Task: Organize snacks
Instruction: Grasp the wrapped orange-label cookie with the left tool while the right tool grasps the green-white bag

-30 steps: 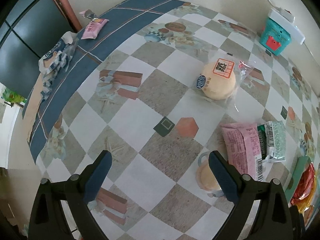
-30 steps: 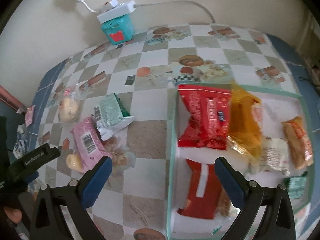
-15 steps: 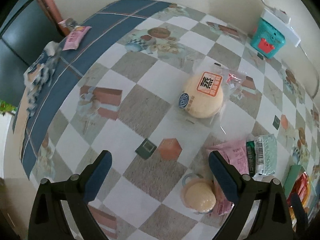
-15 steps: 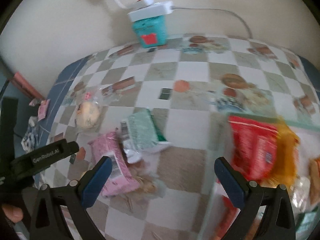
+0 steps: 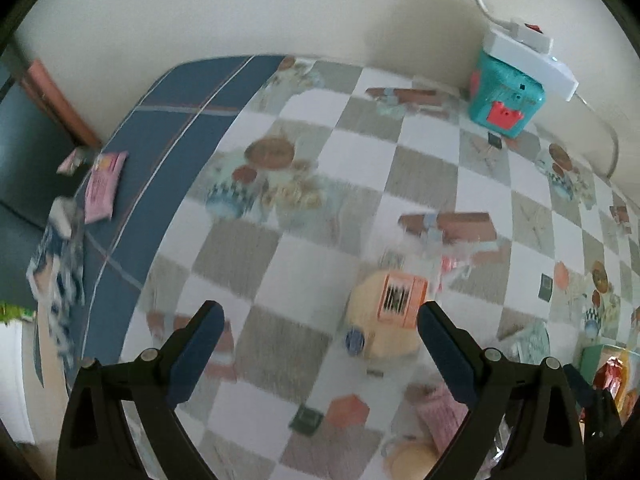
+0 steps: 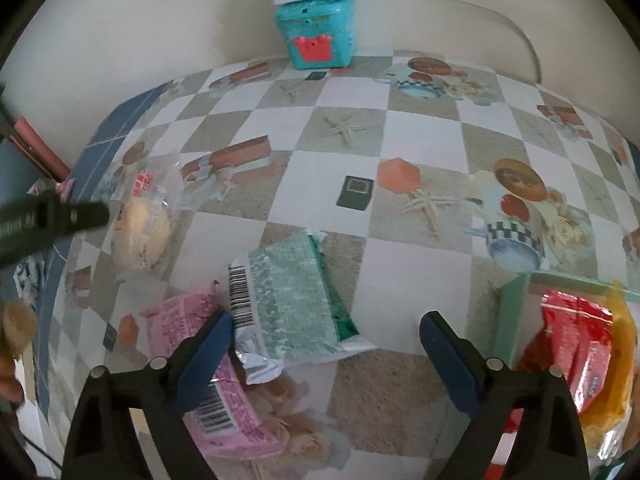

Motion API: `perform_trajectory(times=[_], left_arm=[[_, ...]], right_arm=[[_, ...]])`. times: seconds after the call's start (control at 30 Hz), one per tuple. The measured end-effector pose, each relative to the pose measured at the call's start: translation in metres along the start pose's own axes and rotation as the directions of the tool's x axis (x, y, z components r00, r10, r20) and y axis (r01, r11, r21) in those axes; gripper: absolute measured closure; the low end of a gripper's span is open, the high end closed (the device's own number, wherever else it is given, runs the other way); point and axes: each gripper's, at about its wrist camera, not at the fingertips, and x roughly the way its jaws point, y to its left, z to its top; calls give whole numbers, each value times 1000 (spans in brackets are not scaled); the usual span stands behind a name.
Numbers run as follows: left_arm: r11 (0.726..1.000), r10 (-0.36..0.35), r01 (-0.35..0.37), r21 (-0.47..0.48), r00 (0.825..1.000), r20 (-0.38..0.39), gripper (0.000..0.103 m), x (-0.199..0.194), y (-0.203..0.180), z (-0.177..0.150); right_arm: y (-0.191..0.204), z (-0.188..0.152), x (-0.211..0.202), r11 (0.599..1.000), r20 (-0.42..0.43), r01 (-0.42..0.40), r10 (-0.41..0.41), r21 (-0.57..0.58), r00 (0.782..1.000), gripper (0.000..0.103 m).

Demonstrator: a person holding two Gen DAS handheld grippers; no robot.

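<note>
A: Where does the green pack [image 6: 296, 300] lie?

B: On the checked surface [image 6: 400, 184], between the right gripper [image 6: 324, 354] fingers, its long axis running near to far, the pink pack [image 6: 208, 384] against the left finger. The tray [image 6: 512, 312] sits to the right.

A: And the fingers?

B: Right: wide but closing, pressing nothing yet. Left gripper [image 5: 318, 346]: spread open, empty, with the bun [image 5: 384, 320] just beyond.

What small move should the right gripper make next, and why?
Probably lower the right gripper a little over the green foil snack packet. Its jaws are closing with nothing pressed between them, and the packet lies loose on the checked tablecloth beside the green-rimmed tray.
</note>
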Motion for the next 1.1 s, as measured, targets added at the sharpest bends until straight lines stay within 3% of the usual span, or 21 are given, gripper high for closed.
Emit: perform_trajectory(times=[0.13, 0.3, 0.47, 0.7, 0.93, 0.97, 1.07, 1.1], left_arm=[[999, -14, 13, 41, 1000, 3, 6, 6, -8, 6], [999, -45, 46, 22, 999, -28, 6, 13, -10, 9], [997, -83, 83, -8, 996, -42, 6, 19, -5, 17], [991, -106, 112, 76, 991, -82, 6, 30, -34, 18], [994, -31, 40, 97, 995, -96, 6, 43, -46, 15], [995, -29, 39, 97, 995, -97, 9, 44, -46, 15], [995, -26, 37, 95, 994, -108, 33, 47, -44, 13], [995, -18, 28, 91, 993, -113, 35, 48, -43, 13]], right_arm=[[9, -4, 6, 997, 5, 51, -51, -56, 999, 11], [2, -5, 3, 998, 18, 44, -44, -45, 999, 17], [-6, -4, -3, 999, 23, -32, 32, -1, 999, 21], [-23, -3, -8, 980, 30, -179, 177, 83, 984, 21], [-45, 0, -14, 962, 63, -226, 218, 156, 974, 22], [-45, 1, -14, 963, 60, -219, 212, 155, 975, 22], [-38, 3, -12, 979, 44, -165, 161, 120, 986, 22], [-34, 3, -11, 982, 42, -155, 152, 103, 988, 22]])
